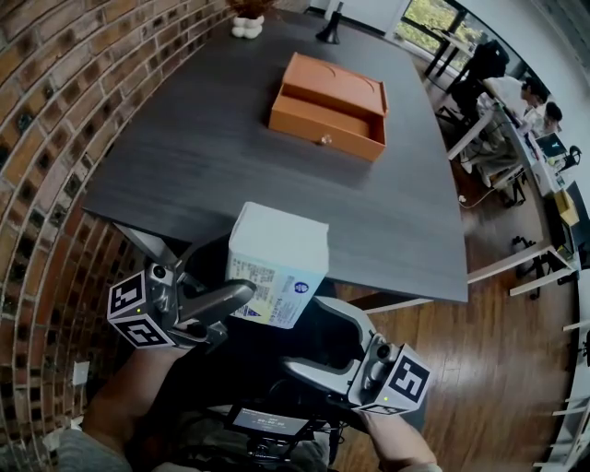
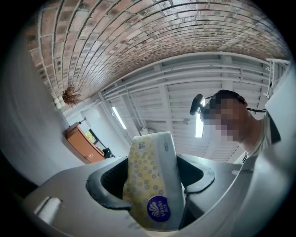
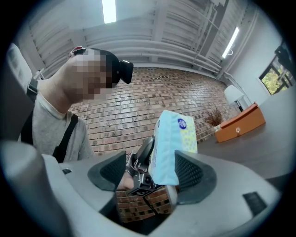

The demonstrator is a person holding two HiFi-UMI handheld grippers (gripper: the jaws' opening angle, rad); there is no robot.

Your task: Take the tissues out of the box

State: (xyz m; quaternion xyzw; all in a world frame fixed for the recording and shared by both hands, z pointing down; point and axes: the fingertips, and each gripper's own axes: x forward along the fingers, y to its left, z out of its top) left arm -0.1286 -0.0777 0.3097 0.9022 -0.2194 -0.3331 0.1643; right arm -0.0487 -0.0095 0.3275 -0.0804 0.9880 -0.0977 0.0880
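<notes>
The tissue pack (image 1: 277, 263) is being clamped at its lower end by the left gripper (image 1: 241, 297), above the near edge of the dark table (image 1: 184, 147). The right gripper (image 1: 309, 336) is being held wide open just below the pack, gripping nothing. The orange box (image 1: 327, 106) is lying farther back on the table.

A dark table (image 1: 212, 138) fills the room's middle. A brick wall (image 1: 46, 111) runs along its left; wood floor (image 1: 498, 369) lies right of it, windows (image 1: 429, 14) beyond its far end, strip lights (image 3: 109, 10) overhead.
</notes>
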